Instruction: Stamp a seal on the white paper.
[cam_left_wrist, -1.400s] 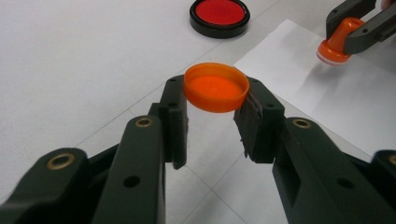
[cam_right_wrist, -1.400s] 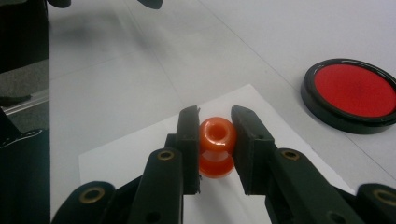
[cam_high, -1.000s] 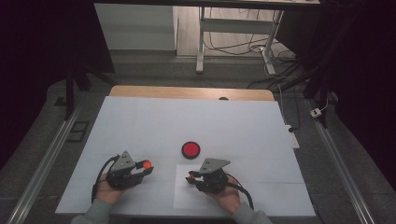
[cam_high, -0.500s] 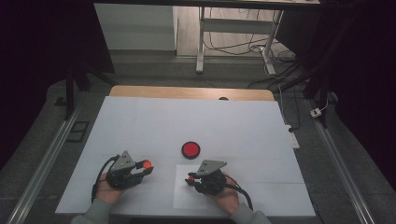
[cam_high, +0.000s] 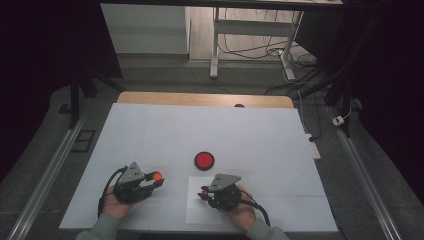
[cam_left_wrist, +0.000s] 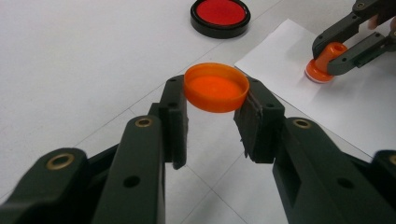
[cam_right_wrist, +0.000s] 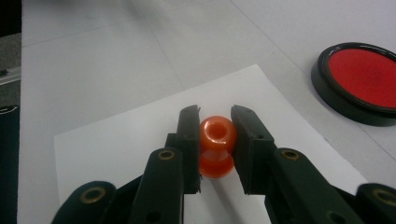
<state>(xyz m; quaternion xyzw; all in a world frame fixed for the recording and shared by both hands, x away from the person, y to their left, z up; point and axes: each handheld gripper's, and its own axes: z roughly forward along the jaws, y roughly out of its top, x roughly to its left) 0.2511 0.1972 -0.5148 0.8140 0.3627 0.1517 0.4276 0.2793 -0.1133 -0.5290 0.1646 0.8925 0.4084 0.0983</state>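
Left claw (cam_left_wrist: 212, 116) is pinching the orange cap (cam_left_wrist: 215, 87), right claw (cam_right_wrist: 215, 122) is gripping the stamp (cam_right_wrist: 216, 144) on the paper (cam_right_wrist: 140, 140). Probably lifting off next, straight up.

No legible text on anything

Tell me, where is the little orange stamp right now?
The orange stamp stands on the white paper, pinched by the right hand-held gripper. In the high view it sits near the table's front edge, just below the red ink pad.
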